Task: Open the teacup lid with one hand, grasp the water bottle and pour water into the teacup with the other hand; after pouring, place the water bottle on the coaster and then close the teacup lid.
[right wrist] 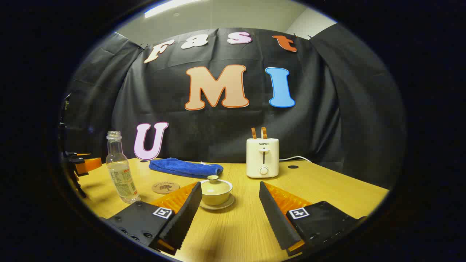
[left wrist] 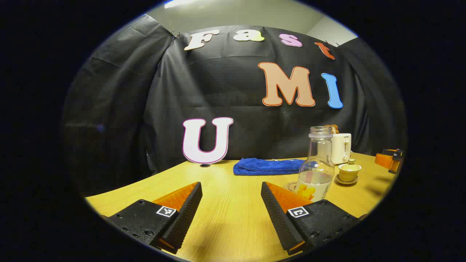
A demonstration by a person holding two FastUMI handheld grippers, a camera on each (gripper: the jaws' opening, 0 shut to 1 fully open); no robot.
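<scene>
— Right gripper view, stock? Right gripper (right wrist: pixel 230 203) jaws wide, empty; teacup (right wrist: pixel 215 192) just ahead, lid (right wrist: pixel 213 182) on; bottle (right wrist: pixel 120 171) beside coaster (right wrist: pixel 165 187).

— Left? Left gripper (left wrist: pixel 231 203) gaping, empty. Nothing begun.

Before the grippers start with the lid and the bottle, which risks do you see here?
The water bottle is tall, narrow and has no cap, so a clumsy grasp could tip it and spill water. The lid has only a small knob; the open right gripper may slip off it. The teacup stands loose on its saucer and might slide if pushed.
</scene>
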